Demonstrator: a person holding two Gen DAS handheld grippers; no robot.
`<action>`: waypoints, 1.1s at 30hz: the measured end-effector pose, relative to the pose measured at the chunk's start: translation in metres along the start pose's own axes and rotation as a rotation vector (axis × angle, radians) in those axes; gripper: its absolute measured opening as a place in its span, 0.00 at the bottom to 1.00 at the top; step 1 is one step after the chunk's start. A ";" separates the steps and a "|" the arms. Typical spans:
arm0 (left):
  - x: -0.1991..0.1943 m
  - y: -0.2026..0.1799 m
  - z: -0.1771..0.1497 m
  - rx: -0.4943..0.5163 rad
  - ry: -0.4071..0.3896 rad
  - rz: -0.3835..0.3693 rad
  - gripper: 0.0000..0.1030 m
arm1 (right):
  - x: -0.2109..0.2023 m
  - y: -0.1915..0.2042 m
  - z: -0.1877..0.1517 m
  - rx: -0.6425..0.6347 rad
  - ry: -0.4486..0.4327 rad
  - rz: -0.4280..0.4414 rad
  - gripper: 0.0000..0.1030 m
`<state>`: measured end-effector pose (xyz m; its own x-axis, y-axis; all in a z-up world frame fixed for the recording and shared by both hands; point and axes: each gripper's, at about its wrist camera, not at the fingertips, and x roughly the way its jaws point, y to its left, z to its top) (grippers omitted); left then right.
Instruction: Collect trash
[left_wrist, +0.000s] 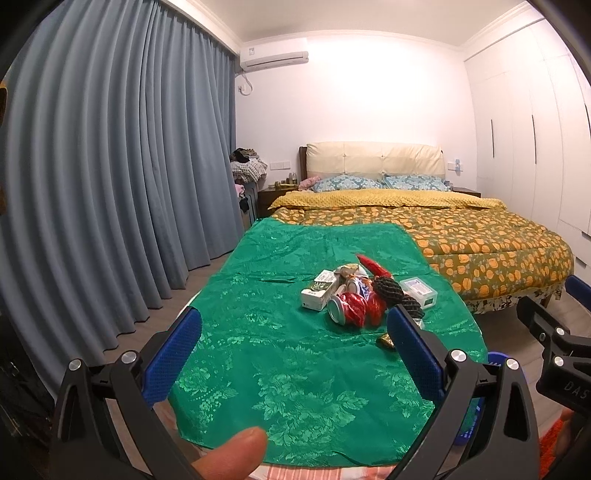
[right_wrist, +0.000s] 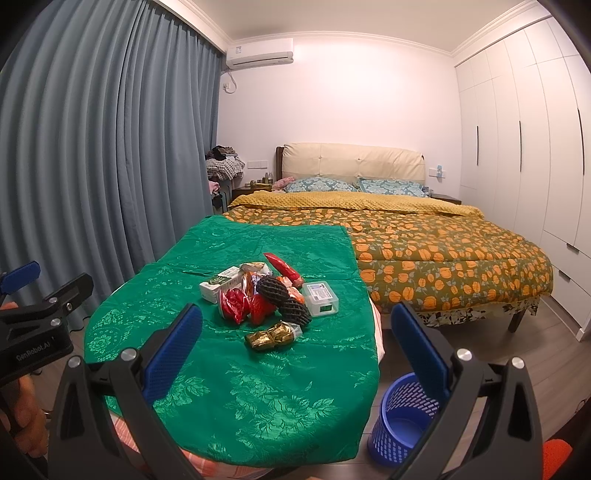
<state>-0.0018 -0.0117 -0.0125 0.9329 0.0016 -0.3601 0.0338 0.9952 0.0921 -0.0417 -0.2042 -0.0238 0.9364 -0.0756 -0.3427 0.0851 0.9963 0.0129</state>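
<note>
**Green cloth, a heap of trash, both grippers held back**

Green patterned cloth (right_wrist: 236, 387) covers the desk, and the trash sits in one heap near its middle, ahead of both my grippers and touched by neither. My left gripper (left_wrist: 293, 354) has its jaws spread wide and empty; through its camera the pile lies ahead and to the right, partly behind the right-hand blue pad. My right gripper (right_wrist: 297, 350) is equally wide open with nothing in it, and the heap lies ahead between its jaws, toward the left one.

In the heap I see a crushed red can (left_wrist: 349, 308) lying on its side with its silver end toward me, a white carton (left_wrist: 319, 293) to its left, and a black mesh fruit sleeve (right_wrist: 282, 301) draped across the middle. A red wrapper (right_wrist: 283, 268) pokes up at the back. A clear plastic box (right_wrist: 320, 298) with a printed label sits at the right edge, and a crumpled gold foil wrapper (right_wrist: 271, 334) lies nearest to me, just apart from the rest.

Down on the floor to the right of the desk stands a blue perforated wastebasket (right_wrist: 400, 421), partly behind my right gripper's right pad. Beyond the desk is a bed (right_wrist: 443, 251) with an orange-patterned quilt; grey-blue curtains (right_wrist: 92, 166) hang along the left. A fingertip (left_wrist: 236, 452) shows at the bottom of the left camera.
</note>
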 end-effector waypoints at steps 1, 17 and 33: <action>0.000 0.000 0.001 0.003 -0.001 0.001 0.96 | 0.000 0.000 0.000 0.000 0.000 0.000 0.96; 0.004 0.001 -0.005 -0.023 0.039 -0.052 0.96 | -0.001 -0.005 -0.001 0.002 -0.022 -0.003 0.96; 0.092 -0.005 -0.059 -0.049 0.263 -0.150 0.96 | 0.050 -0.019 -0.035 0.000 0.046 -0.027 0.96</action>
<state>0.0625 -0.0112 -0.1004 0.7936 -0.1268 -0.5951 0.1411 0.9897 -0.0228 -0.0086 -0.2254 -0.0738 0.9171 -0.1000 -0.3860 0.1098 0.9939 0.0036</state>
